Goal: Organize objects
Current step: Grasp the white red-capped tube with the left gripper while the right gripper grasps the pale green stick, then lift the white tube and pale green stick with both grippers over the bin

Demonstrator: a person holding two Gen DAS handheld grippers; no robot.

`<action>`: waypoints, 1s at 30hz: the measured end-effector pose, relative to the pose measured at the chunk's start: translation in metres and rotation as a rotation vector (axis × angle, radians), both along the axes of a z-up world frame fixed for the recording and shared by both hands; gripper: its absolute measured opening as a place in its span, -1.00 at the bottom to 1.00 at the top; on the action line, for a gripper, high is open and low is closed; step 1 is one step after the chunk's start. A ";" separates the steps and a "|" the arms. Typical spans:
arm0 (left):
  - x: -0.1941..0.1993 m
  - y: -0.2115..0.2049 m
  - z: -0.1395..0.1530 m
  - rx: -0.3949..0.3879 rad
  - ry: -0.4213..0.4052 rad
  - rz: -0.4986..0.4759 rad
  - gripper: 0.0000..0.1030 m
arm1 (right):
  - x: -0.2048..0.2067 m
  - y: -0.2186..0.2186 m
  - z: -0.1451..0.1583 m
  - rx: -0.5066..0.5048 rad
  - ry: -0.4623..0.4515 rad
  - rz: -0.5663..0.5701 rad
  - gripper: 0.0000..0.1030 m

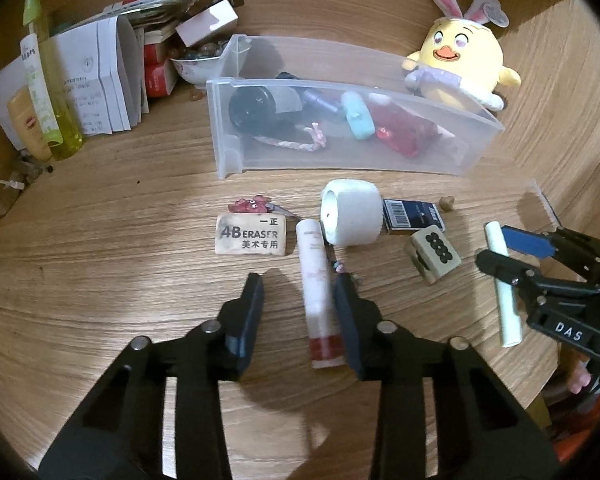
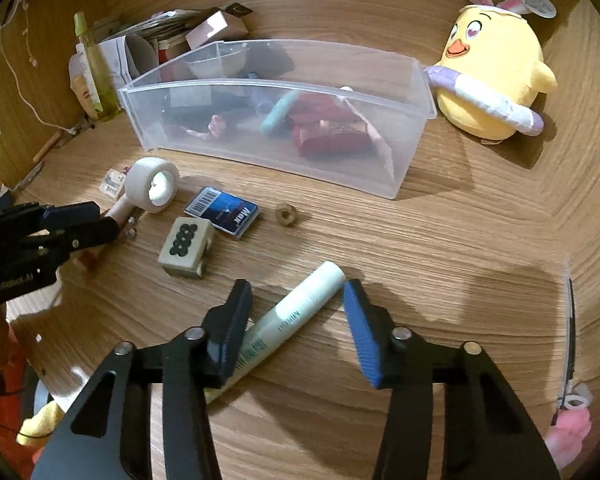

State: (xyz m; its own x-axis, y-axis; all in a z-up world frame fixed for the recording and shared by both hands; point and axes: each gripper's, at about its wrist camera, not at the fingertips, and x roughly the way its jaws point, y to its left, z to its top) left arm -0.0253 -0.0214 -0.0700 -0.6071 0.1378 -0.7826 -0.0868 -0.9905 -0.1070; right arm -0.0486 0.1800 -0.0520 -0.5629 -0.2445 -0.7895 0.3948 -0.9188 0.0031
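- Your left gripper (image 1: 298,284) straddles the pink-capped tube (image 1: 318,292) lying on the wooden tabletop (image 1: 100,280). Jaws part-open; the right jaw sits against the tube, the left jaw stands clear. No firm grip yet.
- Your right gripper (image 2: 296,300) brackets the pale green tube (image 2: 288,320), which lies slantwise. Its left jaw is on or just beside the tube, the blue-padded right jaw apart from it. Nothing held.
- My read: both hands are at the grasp step, with transfer to the clear bin (image 1: 340,160) to follow.
- Next call: shut squarely on each tube, then lift straight before heading to 12 o'clock.
- Clutter between, left view: eraser (image 1: 251,235) at 11, tape roll (image 1: 352,212) at 12 touching the tube's far end, tile block (image 1: 434,256) at 2.
- Bin's near wall is the edge to clear; it already holds several items, open room at its near end.
- Plush chick (image 1: 460,68) sits beyond at 1 o'clock.
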 end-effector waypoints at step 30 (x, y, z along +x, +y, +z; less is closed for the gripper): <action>-0.001 -0.003 0.056 0.088 0.180 0.048 -0.72 | -0.007 0.023 0.050 -0.122 0.150 -0.060 -0.72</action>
